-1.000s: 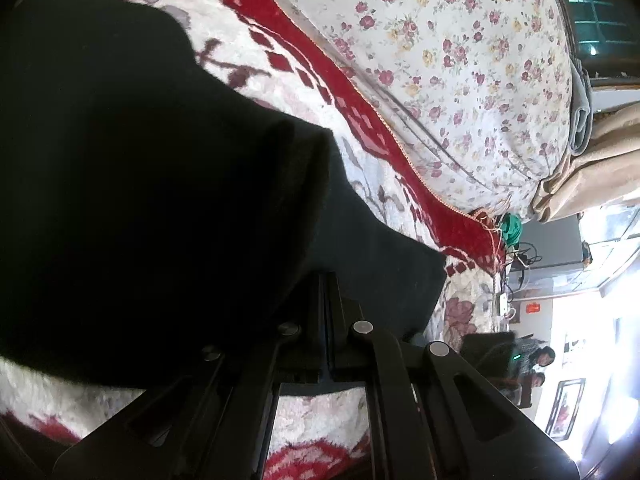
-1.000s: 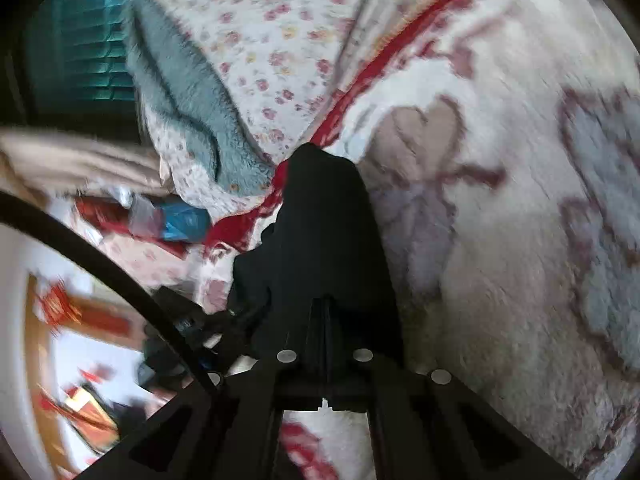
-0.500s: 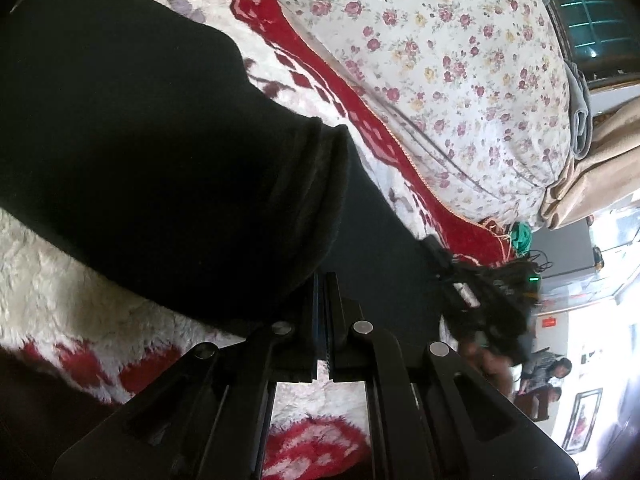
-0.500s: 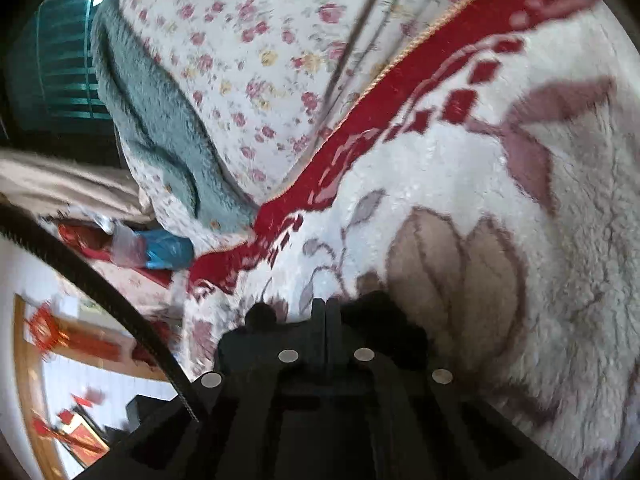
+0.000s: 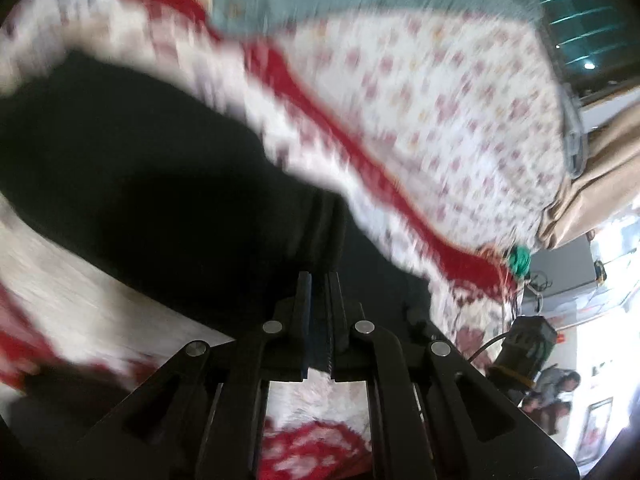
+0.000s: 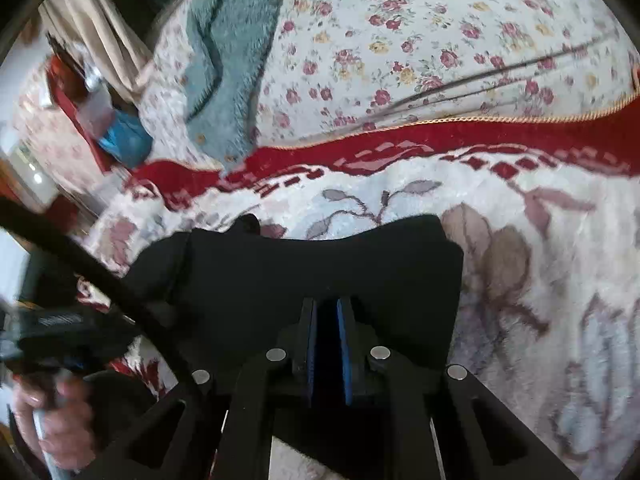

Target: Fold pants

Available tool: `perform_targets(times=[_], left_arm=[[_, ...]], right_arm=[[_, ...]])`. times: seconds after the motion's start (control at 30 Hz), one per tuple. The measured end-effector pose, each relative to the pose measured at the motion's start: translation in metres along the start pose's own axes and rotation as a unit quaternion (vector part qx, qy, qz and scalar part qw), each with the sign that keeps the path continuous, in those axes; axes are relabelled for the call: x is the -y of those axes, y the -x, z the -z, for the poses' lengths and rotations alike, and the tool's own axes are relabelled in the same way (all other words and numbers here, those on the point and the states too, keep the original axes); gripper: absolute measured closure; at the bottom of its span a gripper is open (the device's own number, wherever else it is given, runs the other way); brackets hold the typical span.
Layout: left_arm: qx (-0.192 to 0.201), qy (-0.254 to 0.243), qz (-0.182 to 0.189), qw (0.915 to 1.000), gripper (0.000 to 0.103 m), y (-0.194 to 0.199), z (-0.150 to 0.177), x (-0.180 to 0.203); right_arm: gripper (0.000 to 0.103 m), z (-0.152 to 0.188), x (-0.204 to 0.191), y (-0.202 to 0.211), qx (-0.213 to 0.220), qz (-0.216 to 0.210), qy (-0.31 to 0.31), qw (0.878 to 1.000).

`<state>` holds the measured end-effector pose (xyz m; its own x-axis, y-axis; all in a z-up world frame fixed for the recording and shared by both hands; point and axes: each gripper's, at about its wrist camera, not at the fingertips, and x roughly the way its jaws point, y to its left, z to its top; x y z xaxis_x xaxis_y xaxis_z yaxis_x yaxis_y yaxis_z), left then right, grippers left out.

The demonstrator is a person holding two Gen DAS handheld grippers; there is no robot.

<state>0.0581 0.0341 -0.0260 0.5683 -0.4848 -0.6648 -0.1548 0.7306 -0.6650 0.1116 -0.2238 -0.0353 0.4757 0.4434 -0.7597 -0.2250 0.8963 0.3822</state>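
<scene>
The black pants (image 6: 320, 272) had swung from hanging in a long strip to lying in a wide bunch on the fluffy flowered blanket (image 6: 540, 280) on the bed. The right hand-held gripper (image 6: 328, 312) was opening with black cloth between its fingers, and the left hand-held gripper (image 5: 318, 280) was pressed together at the pants' edge. If the right one let go too soon, the fold could slump and go crooked.

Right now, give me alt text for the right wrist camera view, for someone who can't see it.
The right claw is opening just above black pants lying on a plush white and red floral blanket, nothing visibly pinched between its blue pads. Behind are a rose-print quilt and a teal fleece.
</scene>
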Motion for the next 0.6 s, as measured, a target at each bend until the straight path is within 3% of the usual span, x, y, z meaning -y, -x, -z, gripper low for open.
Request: perform_targets(times=[0.1,0.2,0.37,0.5,0.57,0.6], left_arm=[[0.055,-0.009,-0.025,0.9982,0.095,0.054,-0.011,-0.025],[0.099,0.041,-0.030,0.9937,0.072,0.099,-0.012,-0.071],[0.134,0.150,-0.023,0.9794,0.070,0.130,0.014,-0.139],[0.138,0.203,-0.019,0.9691,0.070,0.121,0.028,-0.157],[0.135,0.214,0.001,0.9674,0.070,0.116,0.023,-0.161],[0.135,0.215,0.006,0.9671,0.070,0.114,0.021,-0.161]], right_arm=[[0.094,-0.007,-0.026,0.012,0.011,0.020,0.057,0.998],[0.093,-0.007,-0.058,0.016,0.028,0.047,0.122,0.991],[0.092,-0.009,-0.094,0.007,0.029,0.087,0.176,0.980],[0.091,-0.020,-0.120,0.001,0.004,0.096,0.194,0.976],[0.088,-0.031,-0.136,-0.004,-0.028,0.076,0.198,0.977],[0.084,-0.041,-0.147,-0.010,-0.062,0.040,0.183,0.980]])
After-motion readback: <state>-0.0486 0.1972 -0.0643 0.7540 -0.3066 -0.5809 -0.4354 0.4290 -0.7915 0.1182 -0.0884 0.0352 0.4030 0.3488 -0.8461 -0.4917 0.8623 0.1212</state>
